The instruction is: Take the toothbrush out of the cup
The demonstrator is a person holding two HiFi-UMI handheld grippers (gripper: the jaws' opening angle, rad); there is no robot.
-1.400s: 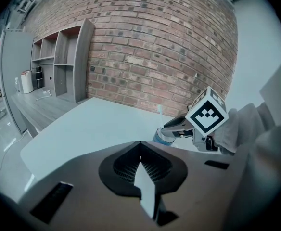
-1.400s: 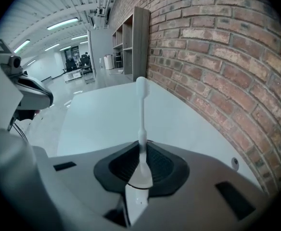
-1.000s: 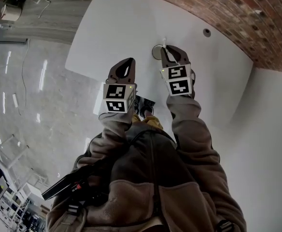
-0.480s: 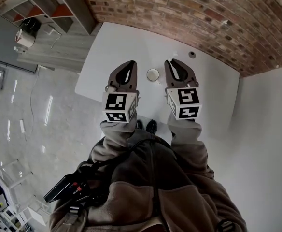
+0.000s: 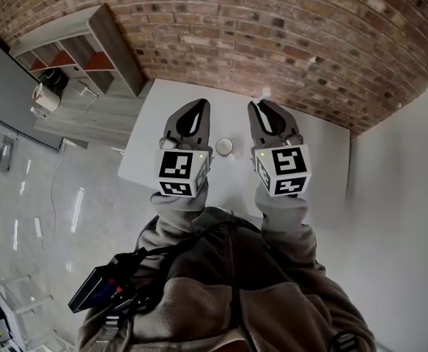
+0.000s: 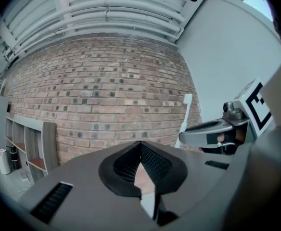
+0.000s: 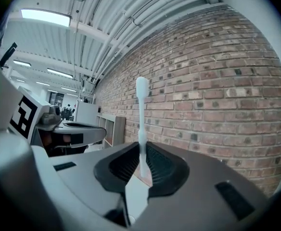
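Bright, even ceiling light; sharp pictures with strong fisheye bending at edges.

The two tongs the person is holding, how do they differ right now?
The right tongs are clamped on a white toothbrush, which stands upright between them; the left tongs are closed on nothing. In the head view the left tongs sit left of the cup, the right tongs to its right. Shared: both are dark grey and point toward the brick wall.
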